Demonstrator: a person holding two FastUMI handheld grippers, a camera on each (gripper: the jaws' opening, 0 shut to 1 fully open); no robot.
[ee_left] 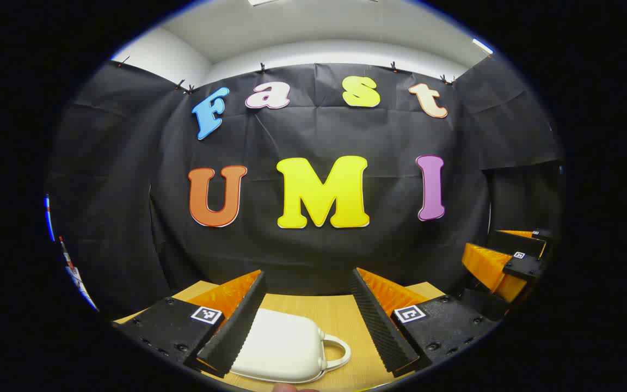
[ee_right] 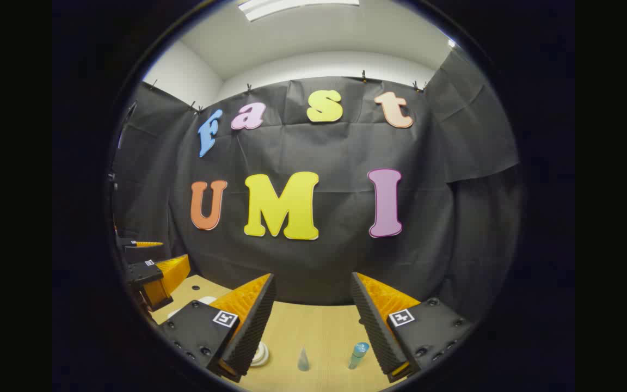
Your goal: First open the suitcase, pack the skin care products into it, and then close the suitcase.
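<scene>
sitting shut on the desk [ee_left: 340, 310]: white suitcase [ee_left: 283, 345], both claws held above it w/ nothing in them.

suitcase lies flat on the wooden desk w/ lid down, handle [ee_left: 337, 351] pointing right in the left gripper view, seen low between the left claw [ee_left: 308, 321] fingers, which stand wide apart & clear of it. right claw [ee_left: 501, 261] shows at the far right of that view, off to the side. in the right gripper view the right claw [ee_right: 313, 321] is also spread wide, gripping nothing; below it on the desk stand the skin care products: a small clear cone-shaped bottle [ee_right: 303, 360], a blue-capped tube [ee_right: 357, 354] leaning just right of it, & a round white jar [ee_right: 260, 355] partly hidden by the near finger. left claw [ee_right: 155, 267] at the left edge there, suitcase corner [ee_right: 202, 301] just under it.
</scene>
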